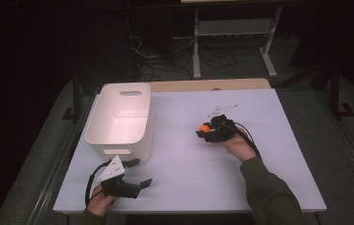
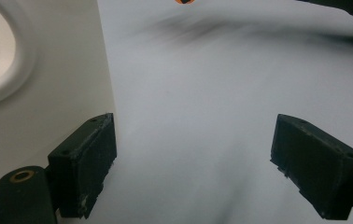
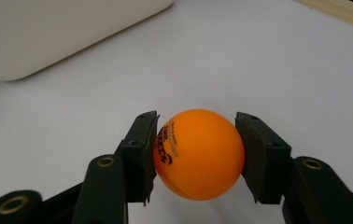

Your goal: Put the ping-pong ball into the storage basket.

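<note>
1. Right gripper (image 1: pixel 206 128): located right of centre over the white surface (image 1: pixel 189 164), carried by the person's right hand (image 1: pixel 238 144). In the right gripper view its two black fingers (image 3: pixel 139 149) pinch an orange ball (image 3: pixel 198 154), one pad on each side of the ball at about mid-height.
2. Orange ball: held clear of the surface between those fingers. Black printed lettering is visible on the side facing the left-hand pad in the right gripper view. In the high view the ball (image 1: pixel 205 127) appears as a small orange spot at the gripper's tip, pointing toward the white bin (image 1: pixel 121 117).
3. White bin: a rectangular tub with rounded corners and a slot handle in its far wall, standing on the left half of the surface. It is well apart from the ball. Its inside appears bare where visible.
4. Left gripper (image 1: pixel 137 173): positioned at the near left of the surface, just in front of the bin's near wall, carried by the left hand (image 1: pixel 99 199). In the left gripper view its fingers (image 2: pixel 88 163) are spread wide with nothing between them; the bin wall (image 2: pixel 48 93) lies just beside the left-hand finger.
5. Cable (image 1: pixel 249 140): a black cable trails from the right gripper back along the right hand.
</note>
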`<state>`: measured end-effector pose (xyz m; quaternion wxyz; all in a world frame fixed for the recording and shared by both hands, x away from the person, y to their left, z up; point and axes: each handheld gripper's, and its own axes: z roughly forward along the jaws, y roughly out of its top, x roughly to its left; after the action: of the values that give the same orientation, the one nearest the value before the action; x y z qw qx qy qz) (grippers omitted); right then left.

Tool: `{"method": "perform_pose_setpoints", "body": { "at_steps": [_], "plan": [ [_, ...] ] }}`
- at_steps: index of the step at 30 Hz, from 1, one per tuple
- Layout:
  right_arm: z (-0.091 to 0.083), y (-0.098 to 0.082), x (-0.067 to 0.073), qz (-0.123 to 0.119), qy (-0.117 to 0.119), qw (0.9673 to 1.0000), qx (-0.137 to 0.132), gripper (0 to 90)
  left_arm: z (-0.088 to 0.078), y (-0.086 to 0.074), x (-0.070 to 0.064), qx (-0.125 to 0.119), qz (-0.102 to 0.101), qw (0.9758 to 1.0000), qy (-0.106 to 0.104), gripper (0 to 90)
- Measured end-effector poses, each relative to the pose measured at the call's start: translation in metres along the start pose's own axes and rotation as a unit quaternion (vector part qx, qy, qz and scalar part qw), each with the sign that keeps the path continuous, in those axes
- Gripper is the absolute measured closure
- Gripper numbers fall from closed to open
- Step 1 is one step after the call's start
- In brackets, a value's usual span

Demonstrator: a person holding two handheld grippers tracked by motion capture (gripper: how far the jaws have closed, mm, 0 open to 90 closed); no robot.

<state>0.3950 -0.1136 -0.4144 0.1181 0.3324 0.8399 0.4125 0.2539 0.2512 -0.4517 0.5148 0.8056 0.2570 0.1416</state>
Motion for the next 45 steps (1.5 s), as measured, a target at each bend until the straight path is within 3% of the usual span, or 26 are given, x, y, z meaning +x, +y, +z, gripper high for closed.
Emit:
{"method": "perform_pose_setpoints", "body": {
  "at_steps": [25, 45],
  "plan": [
    [0.004, 0.012, 0.028, -0.028, 0.047, 0.9985, 0.009, 49.4, 0.000, 0.000, 0.000, -0.001, 0.001, 1.0000, 0.000, 14.1],
    [0.009, 0.021, 0.053, -0.050, 0.090, 0.9945, 0.015, 49.5, 0.000, 0.000, 0.000, 0.000, 0.002, 1.0000, 0.001, 14.1]
  ]
}}
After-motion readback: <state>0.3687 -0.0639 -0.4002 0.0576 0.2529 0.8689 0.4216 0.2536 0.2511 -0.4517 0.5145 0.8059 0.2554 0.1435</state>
